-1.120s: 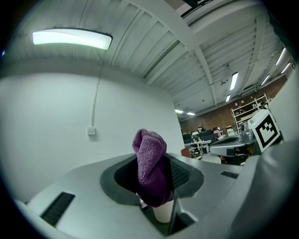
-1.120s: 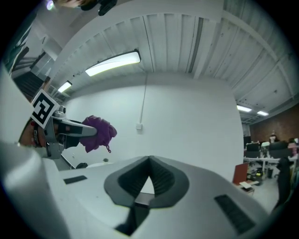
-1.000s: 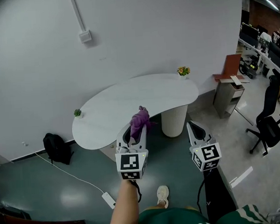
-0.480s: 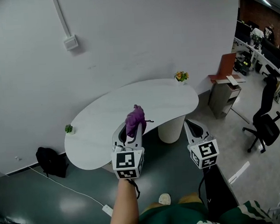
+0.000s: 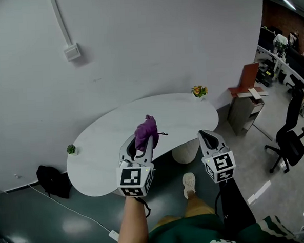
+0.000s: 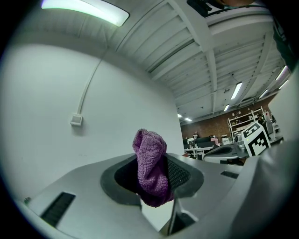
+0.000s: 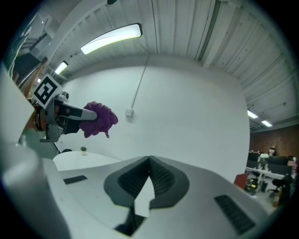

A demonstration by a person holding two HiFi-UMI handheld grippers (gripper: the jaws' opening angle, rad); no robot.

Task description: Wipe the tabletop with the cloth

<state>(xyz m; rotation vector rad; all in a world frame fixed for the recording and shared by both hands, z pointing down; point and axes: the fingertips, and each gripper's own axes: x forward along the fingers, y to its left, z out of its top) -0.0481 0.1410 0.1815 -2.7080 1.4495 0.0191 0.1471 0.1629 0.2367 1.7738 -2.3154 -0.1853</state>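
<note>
1. Cloth [image 5: 145, 130] — purple, bunched — was pinched between the left gripper [image 5: 140, 144] fingers, in the air near the white table [image 5: 187, 113], apparently clear of it.
2. Right gripper [image 5: 210, 138] fingers were pressed together, empty.
3. Risk: little cloth protruded — pressing down could scrape the fingers on the table or drag the wad loose.
</note>
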